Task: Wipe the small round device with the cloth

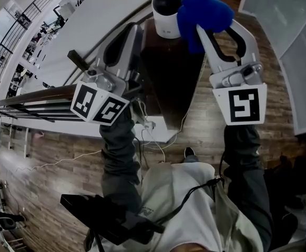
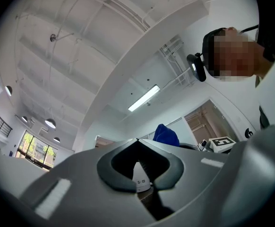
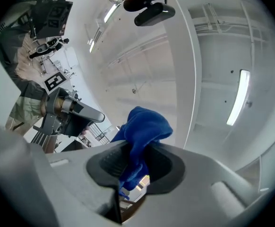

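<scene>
While the cloth (image 1: 203,9) is pinched in the right gripper (image 1: 200,33), the small round device (image 1: 166,7) is noted on a dark tabletop (image 1: 169,77) just left of its fingertips; the fingers of the left gripper (image 1: 133,31) are pressed together, empty, nearby.

Head view: the cloth (image 1: 203,14) covers the right side of the small round device (image 1: 165,9) and the tips of the right gripper (image 1: 218,22). Left gripper view: only a sliver of the small round device (image 2: 140,176) shows through the hole between the left gripper (image 2: 137,143) fingers (image 2: 116,174), and its print is too small to read. Right gripper view: the cloth (image 3: 142,131) blocks whatever lies past the fingers.
</scene>
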